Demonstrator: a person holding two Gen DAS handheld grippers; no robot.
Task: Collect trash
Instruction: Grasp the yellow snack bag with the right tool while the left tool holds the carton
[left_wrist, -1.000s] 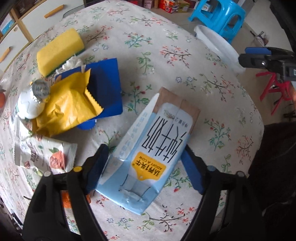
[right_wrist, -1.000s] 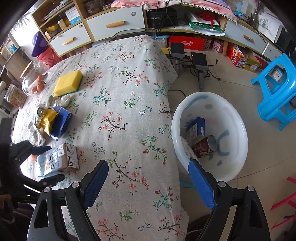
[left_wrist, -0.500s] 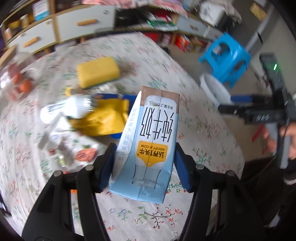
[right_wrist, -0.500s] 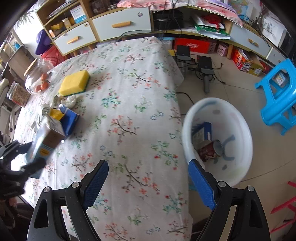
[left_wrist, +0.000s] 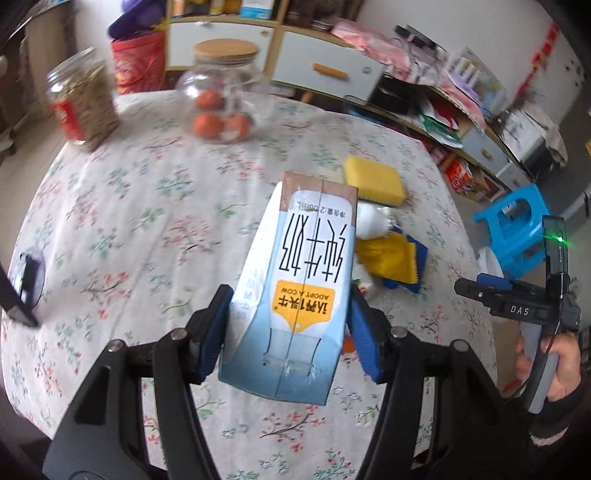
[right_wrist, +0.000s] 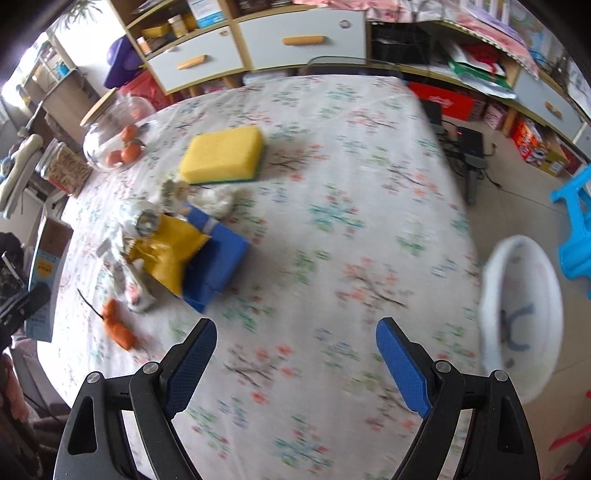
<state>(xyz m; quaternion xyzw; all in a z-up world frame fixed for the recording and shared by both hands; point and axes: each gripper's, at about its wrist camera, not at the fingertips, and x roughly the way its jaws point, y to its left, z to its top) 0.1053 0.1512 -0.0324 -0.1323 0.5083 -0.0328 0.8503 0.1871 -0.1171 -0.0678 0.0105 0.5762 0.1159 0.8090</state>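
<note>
Several scraps crowd the floral tablecloth (right_wrist: 332, 206): yellow sponge (right_wrist: 223, 155), yellow wrapper (right_wrist: 170, 251) on a blue box (right_wrist: 218, 266), orange peel (right_wrist: 118, 325); a glass jar (right_wrist: 110, 140) holds oranges; the white basin (right_wrist: 521, 317) sits on the floor beside the table; left gripper (left_wrist: 288, 325) clamps the milk carton (left_wrist: 299, 291) above the table; right gripper (right_wrist: 295, 365) gapes wide, empty.

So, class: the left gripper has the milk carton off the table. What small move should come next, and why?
Probably carry the milk carton, clamped in the left gripper, toward the white basin past the table's edge. It is already lifted, and the right gripper is open and empty.
</note>
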